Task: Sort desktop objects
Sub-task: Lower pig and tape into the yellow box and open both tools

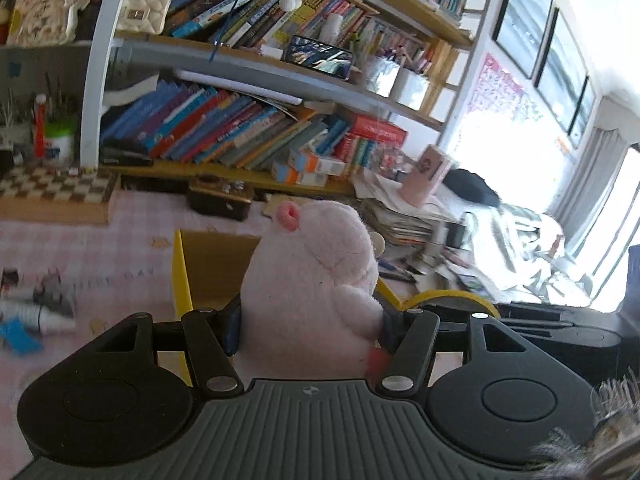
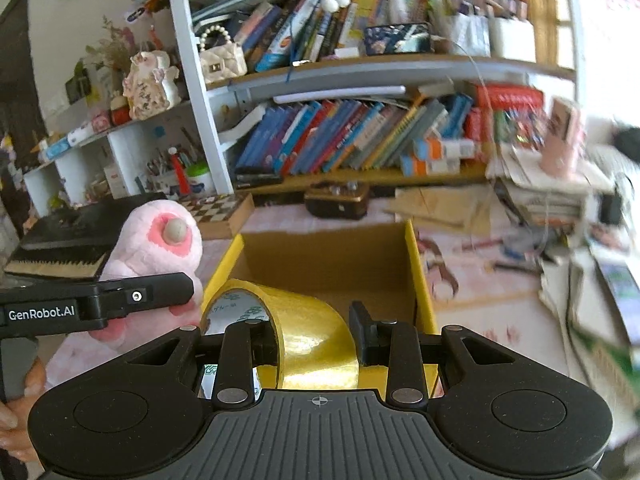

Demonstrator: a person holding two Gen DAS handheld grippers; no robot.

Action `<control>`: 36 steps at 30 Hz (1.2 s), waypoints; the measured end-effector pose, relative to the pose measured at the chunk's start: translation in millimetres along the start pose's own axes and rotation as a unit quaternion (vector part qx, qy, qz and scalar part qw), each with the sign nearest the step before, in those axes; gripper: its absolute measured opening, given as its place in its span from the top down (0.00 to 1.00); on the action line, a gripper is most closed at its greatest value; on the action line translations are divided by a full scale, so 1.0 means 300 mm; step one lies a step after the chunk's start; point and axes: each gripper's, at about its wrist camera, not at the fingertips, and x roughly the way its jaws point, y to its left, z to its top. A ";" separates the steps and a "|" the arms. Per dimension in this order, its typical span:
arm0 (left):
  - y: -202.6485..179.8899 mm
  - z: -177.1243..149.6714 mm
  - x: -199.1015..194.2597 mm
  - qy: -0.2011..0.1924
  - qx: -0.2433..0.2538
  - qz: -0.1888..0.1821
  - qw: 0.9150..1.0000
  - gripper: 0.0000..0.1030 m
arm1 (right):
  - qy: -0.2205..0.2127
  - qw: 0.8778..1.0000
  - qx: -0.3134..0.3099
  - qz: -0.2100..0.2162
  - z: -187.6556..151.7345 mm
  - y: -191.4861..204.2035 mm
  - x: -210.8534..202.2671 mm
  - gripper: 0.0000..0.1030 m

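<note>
The left hand-held gripper (image 1: 308,328) is clamped on a pink plush toy (image 1: 316,276), its fingers pressing the toy's sides. The right hand-held gripper (image 2: 316,336) grips a roll of yellow tape (image 2: 296,328), one finger inside the ring and the other against its outer face. Just ahead of and below both grippers stands an open yellow cardboard box (image 2: 420,264) on the pink surface (image 1: 80,248). Beyond it, bookshelves (image 2: 360,140) hold leaning books.
</note>
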 end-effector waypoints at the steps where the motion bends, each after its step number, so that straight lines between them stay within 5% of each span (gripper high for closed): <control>1: -0.004 0.014 0.035 0.004 0.004 0.009 1.000 0.43 | 0.004 1.000 -0.006 0.003 0.018 -0.017 0.037 0.69; 9: -0.005 0.035 0.328 0.076 0.037 0.066 0.994 0.43 | 0.083 0.991 -0.104 0.012 0.081 -0.078 0.363 0.69; 20: -0.001 0.024 0.637 0.191 0.117 0.133 0.966 0.42 | 0.215 0.950 -0.222 0.037 0.102 -0.064 0.688 0.69; 26: -0.019 0.023 0.677 0.207 0.142 0.155 0.956 0.40 | 0.242 0.937 -0.250 0.035 0.081 -0.062 0.754 0.66; 33: -0.052 0.028 0.633 0.174 0.175 0.160 0.956 0.18 | 0.223 0.943 -0.244 0.040 0.098 -0.065 0.733 0.59; 36: -0.089 0.037 0.585 0.148 0.203 0.159 0.955 0.13 | 0.203 0.947 -0.244 0.042 0.113 -0.063 0.696 0.48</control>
